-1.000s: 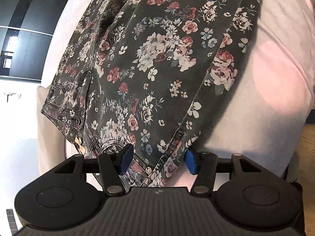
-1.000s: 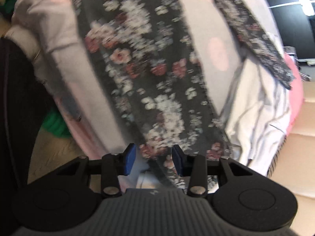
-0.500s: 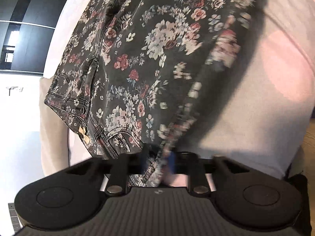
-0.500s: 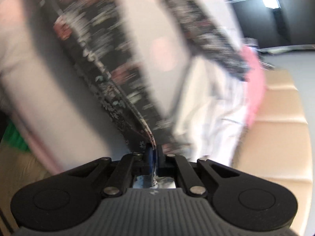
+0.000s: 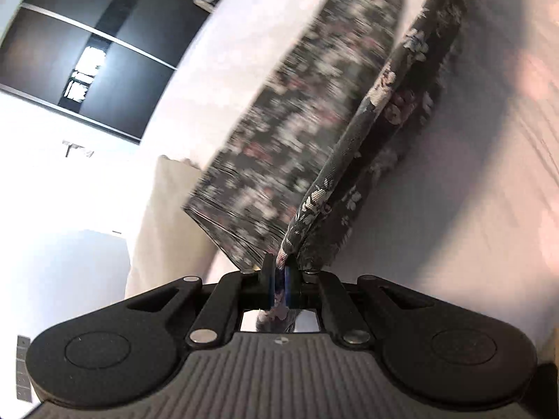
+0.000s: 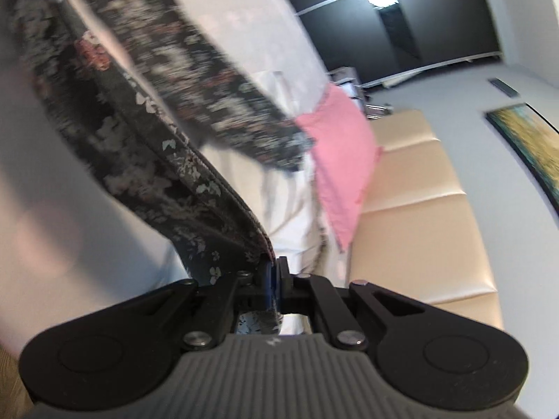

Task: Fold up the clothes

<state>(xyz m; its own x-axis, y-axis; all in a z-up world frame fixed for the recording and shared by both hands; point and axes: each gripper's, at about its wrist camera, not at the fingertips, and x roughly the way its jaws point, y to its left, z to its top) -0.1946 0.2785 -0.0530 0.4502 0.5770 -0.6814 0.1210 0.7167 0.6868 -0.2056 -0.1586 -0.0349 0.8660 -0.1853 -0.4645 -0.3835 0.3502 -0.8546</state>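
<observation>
The left gripper [image 5: 278, 276] is pinched on an edge of the floral trousers [image 5: 279, 146], which run toward one o'clock over a pale sheet [image 5: 454, 227]. The right gripper [image 6: 274, 279] is likewise clamped on their seam. Only the right wrist view shows a pink cloth [image 6: 340, 160] at one o'clock and a cream headboard [image 6: 419, 227] at three.

this looks like a home bedroom. a bed with a pale pink sheet [image 5: 454, 209] fills most of both views, with a cream padded headboard [image 6: 419, 216] along one side. a pink cloth [image 6: 339, 160] and white bedding [image 6: 290, 188] lie near it. a framed picture [image 6: 524, 139] hangs on the grey wall, and dark glossy wardrobe doors [image 5: 80, 45] with pale trim stand across the room.
</observation>
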